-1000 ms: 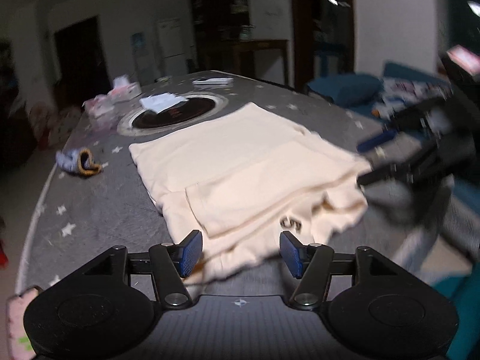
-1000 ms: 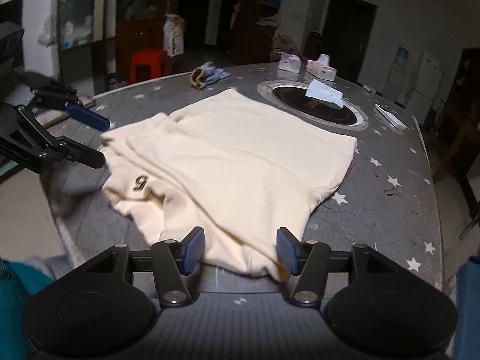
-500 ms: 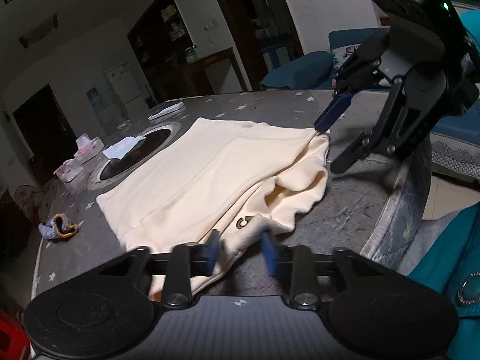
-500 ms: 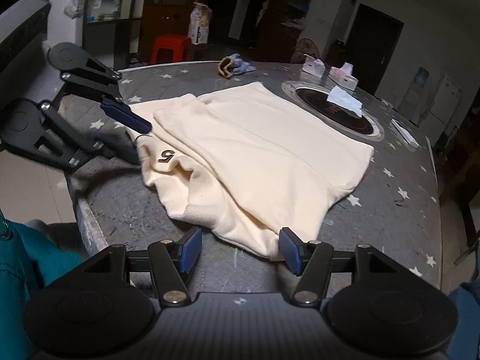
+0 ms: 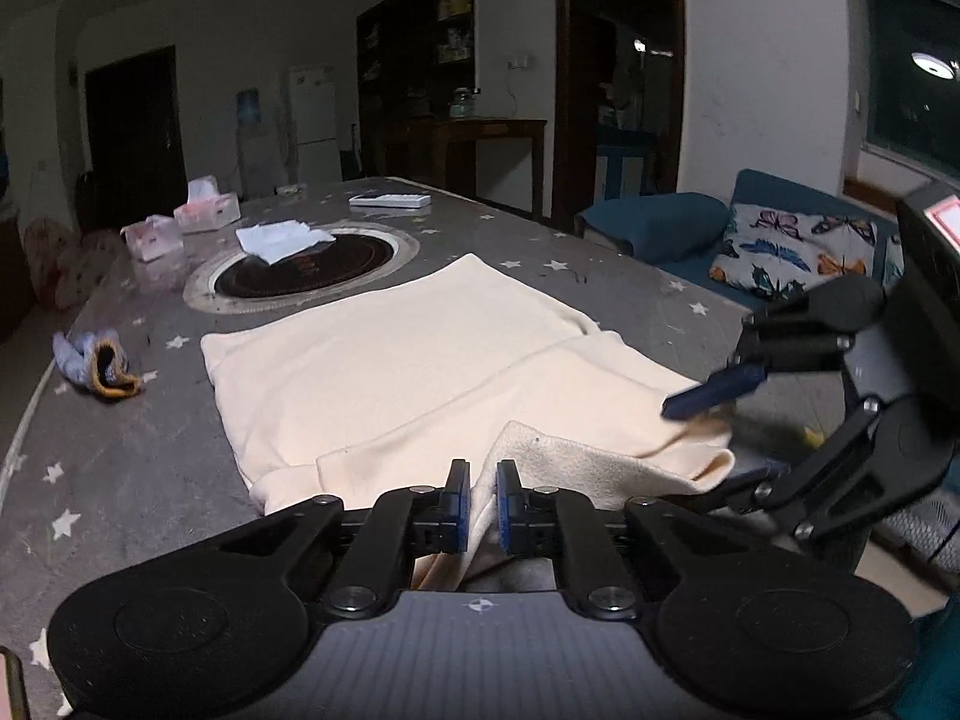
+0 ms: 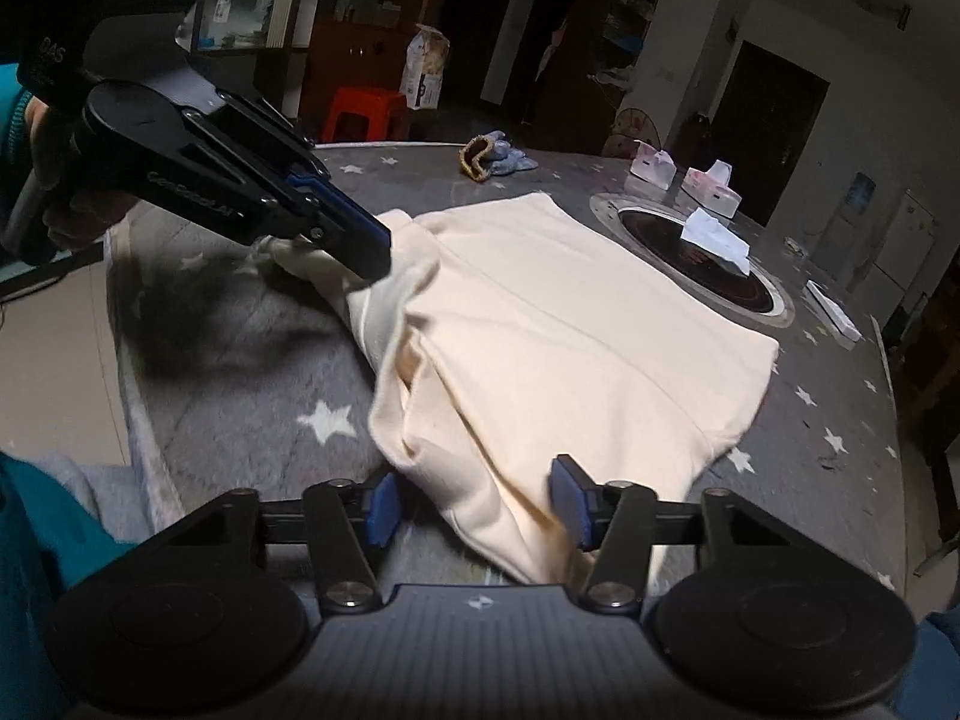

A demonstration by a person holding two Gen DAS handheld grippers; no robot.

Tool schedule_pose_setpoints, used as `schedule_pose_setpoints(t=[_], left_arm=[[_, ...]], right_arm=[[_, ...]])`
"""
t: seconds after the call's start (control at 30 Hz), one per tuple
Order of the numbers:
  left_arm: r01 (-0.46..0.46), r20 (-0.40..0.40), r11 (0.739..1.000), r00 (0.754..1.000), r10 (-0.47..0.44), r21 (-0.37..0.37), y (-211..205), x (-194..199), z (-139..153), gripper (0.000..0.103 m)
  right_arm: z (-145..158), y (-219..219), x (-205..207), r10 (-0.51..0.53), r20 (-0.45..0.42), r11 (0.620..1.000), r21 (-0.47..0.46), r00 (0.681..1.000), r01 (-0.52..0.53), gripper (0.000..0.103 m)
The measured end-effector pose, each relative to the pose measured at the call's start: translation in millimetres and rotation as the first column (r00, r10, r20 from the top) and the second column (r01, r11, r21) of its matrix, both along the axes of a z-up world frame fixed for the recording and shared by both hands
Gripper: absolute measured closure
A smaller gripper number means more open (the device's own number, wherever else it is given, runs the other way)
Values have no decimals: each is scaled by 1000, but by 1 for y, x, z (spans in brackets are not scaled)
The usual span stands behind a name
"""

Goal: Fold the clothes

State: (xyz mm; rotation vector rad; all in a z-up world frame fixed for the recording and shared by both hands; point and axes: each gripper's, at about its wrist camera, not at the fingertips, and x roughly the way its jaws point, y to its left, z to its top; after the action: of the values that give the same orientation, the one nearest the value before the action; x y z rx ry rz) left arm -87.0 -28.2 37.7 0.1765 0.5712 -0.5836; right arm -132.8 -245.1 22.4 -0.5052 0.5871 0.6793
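Left gripper [image 5: 483, 495] just closed, pinching cream garment [image 5: 420, 360]; right gripper [image 6: 477, 507] narrowing, unclamped; "DAS" legible.

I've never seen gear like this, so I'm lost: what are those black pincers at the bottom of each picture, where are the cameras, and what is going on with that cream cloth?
There is no robot here: a person holds a two-finger gripper in each hand, each with a camera looking along its fingers. One picture is from the left gripper, the other from the right gripper. A cream garment lies on a grey star-patterned table, to be folded. The left jaws have just closed and pinch its near edge. The right jaws have been closing with cloth between them, but do not visibly grip it yet.
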Motion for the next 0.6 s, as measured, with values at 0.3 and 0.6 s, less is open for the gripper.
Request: schedule_pose_setpoints(t=[0.3, 0.6], left_arm=[[20, 26, 997, 999, -22, 69, 8, -13, 0, 72], [75, 106, 977, 990, -98, 200, 1, -32, -9, 51]], right_arm=[[13, -2, 27, -38, -84, 990, 134, 996, 49, 87], [28, -5, 43, -65, -84, 978, 193, 994, 80, 87]])
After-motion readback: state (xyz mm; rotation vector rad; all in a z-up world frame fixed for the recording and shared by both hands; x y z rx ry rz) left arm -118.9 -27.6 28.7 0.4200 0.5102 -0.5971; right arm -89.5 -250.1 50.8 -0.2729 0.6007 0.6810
